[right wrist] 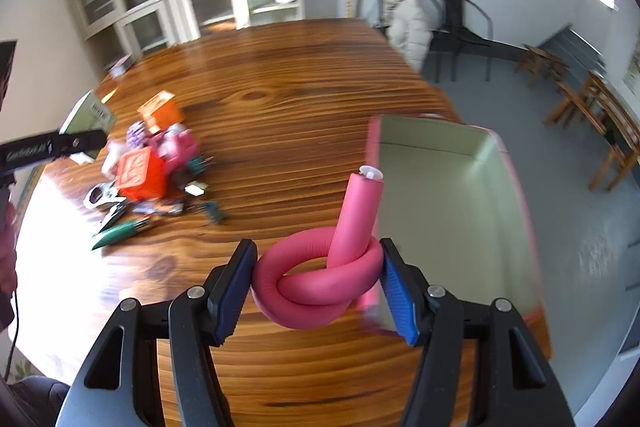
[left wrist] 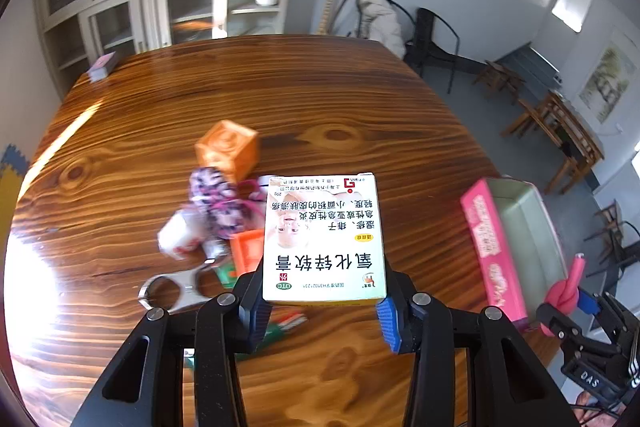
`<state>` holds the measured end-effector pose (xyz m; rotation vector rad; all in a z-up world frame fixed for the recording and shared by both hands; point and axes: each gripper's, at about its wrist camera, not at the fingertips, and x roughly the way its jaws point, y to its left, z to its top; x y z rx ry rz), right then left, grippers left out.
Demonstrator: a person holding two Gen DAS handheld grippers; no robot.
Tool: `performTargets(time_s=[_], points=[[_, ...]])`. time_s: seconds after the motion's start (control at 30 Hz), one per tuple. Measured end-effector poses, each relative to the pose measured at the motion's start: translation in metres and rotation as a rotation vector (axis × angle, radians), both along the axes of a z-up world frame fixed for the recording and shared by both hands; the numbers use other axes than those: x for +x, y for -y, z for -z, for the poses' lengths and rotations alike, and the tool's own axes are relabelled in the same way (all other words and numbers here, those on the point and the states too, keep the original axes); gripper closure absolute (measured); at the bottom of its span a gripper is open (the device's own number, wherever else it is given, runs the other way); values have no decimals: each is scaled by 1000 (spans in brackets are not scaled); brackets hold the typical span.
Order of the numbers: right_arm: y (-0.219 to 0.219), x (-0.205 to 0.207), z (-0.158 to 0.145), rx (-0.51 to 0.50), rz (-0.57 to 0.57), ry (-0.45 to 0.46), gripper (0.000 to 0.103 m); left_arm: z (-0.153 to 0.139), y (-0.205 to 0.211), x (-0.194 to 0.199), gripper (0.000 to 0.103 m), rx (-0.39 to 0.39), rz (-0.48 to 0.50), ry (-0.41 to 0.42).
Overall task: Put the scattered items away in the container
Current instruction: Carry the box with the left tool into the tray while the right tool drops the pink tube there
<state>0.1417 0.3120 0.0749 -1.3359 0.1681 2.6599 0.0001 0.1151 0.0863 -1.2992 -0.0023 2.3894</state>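
Gripping a white ointment carton (left wrist: 325,239) above the wooden table (left wrist: 320,99), the left gripper (left wrist: 323,311) hangs over the scattered pile near an orange cube (left wrist: 228,147), while the right gripper (right wrist: 318,281) clamps a knotted pink foam roller (right wrist: 320,279) beside the open pink container (right wrist: 452,211).

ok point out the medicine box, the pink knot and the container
medicine box (left wrist: 324,247), left wrist view, printed front face
pink knot (right wrist: 320,279), right wrist view, looped middle
container (right wrist: 440,195), right wrist view, bare inner floor
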Motion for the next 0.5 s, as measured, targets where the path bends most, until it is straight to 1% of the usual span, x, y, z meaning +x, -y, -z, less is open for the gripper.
performTargets(time_s=[0.23, 0.37, 0.5], points=[[-67, 26, -9, -10, 122, -21, 38, -9, -78, 10, 57, 16, 109, -7], [-98, 36, -9, -27, 150, -21, 38, -13, -120, 18, 57, 27, 171, -11], [-118, 37, -9, -35, 146, -21, 38, -16, -158, 24, 57, 37, 232, -7]])
